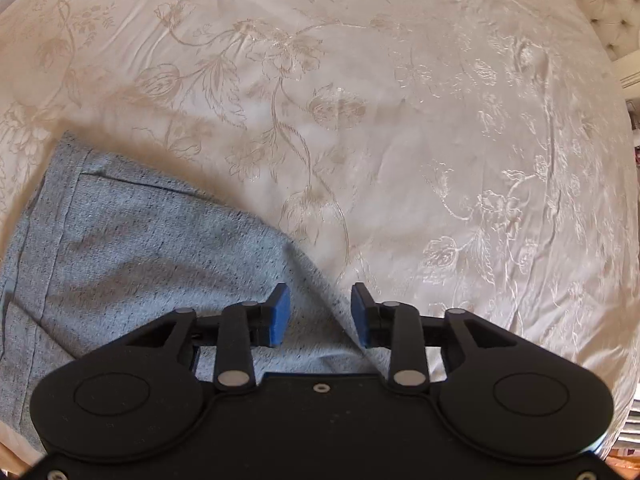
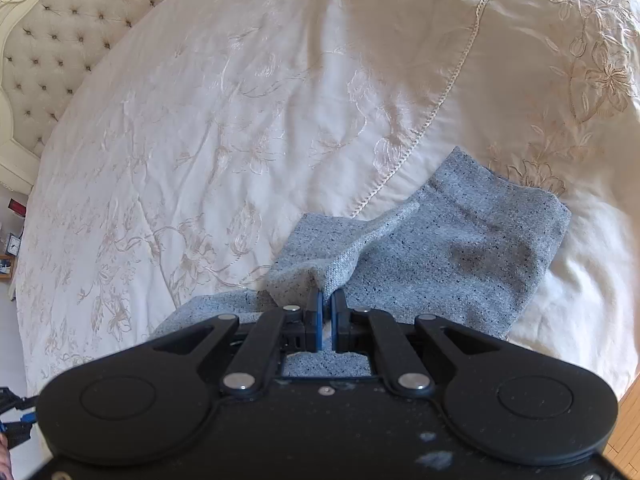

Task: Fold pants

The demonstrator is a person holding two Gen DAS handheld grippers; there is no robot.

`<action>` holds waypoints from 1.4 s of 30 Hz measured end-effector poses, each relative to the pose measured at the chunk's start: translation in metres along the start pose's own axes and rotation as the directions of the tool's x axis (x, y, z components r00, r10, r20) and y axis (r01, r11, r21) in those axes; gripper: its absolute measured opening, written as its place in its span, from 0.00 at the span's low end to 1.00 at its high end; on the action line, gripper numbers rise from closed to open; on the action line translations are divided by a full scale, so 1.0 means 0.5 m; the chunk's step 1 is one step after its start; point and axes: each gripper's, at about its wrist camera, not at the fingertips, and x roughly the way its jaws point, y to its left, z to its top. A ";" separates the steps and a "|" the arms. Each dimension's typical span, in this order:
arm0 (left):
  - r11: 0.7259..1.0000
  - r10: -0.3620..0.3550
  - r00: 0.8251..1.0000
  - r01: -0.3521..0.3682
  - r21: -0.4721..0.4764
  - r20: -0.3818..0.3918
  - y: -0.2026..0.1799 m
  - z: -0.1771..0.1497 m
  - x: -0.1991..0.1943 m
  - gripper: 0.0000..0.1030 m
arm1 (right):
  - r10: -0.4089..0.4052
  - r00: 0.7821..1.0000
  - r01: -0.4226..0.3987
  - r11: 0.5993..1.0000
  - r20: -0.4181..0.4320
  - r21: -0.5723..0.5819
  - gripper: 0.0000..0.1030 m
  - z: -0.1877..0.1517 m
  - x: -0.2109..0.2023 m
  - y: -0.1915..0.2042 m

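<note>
Slippage is risked where the speckled grey knit pants (image 2: 420, 256), spread on the embroidered cream bedspread (image 2: 200, 140), are pinched only by a thin ridge in the closed right gripper (image 2: 327, 312), while the left gripper (image 1: 320, 312) is held wide, gripping nothing, over the near fabric edge.

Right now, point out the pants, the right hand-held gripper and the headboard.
pants (image 2: 452, 256): right wrist view, flat grey fabric right of the raised fold.
right hand-held gripper (image 2: 327, 300): right wrist view, between its fingertips.
headboard (image 2: 68, 36): right wrist view, tufted panel.
</note>
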 end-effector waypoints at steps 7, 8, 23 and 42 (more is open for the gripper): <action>0.980 0.198 0.962 -0.193 0.045 -0.189 -0.053 0.007 0.169 0.45 | 0.008 1.000 -0.007 1.000 -0.011 0.017 0.05 0.008 0.004 -0.005; 0.972 0.233 0.948 -0.226 0.057 -0.218 -0.054 0.002 0.195 0.45 | 0.008 1.000 -0.008 1.000 -0.017 0.013 0.05 0.009 0.006 -0.005; 0.994 -0.108 0.949 0.109 0.014 0.295 0.049 -0.297 -0.244 0.04 | 0.271 0.959 -0.264 0.960 0.078 -0.096 0.05 0.141 -0.079 0.067; 0.965 0.251 0.964 -0.243 -0.098 0.085 0.214 -0.640 0.041 0.04 | -0.008 0.985 -0.022 0.985 -0.170 -0.172 0.05 -0.004 0.019 -0.144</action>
